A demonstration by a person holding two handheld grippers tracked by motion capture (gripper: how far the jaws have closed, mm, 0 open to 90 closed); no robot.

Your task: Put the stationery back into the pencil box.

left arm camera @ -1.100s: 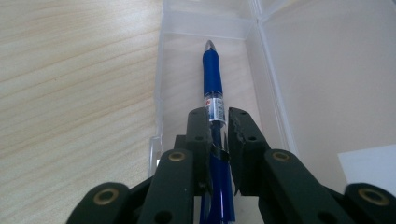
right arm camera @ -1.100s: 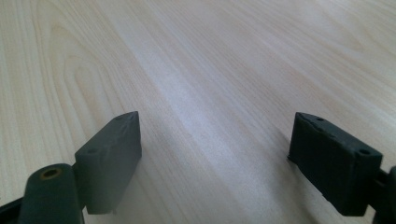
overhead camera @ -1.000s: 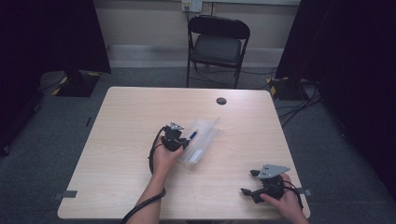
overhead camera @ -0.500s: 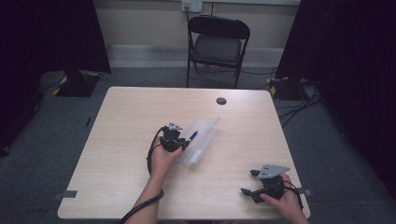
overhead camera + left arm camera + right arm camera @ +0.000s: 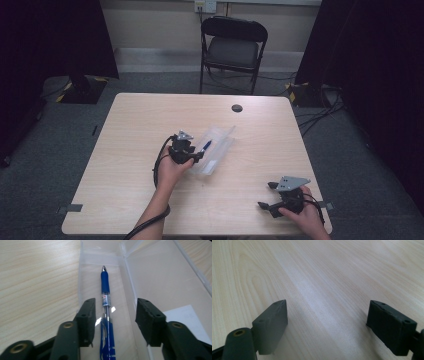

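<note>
Opening left gripper [image 5: 113,315] jaws cut off the pen's [image 5: 105,287] rear end

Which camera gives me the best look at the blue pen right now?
The left gripper view: the blue pen lies lengthwise in the clear case, tip away, between the left tool's just-opened jaws, neither pad pressing it. The high view shows a small blue sliver. The right gripper view faces bare table.
</note>
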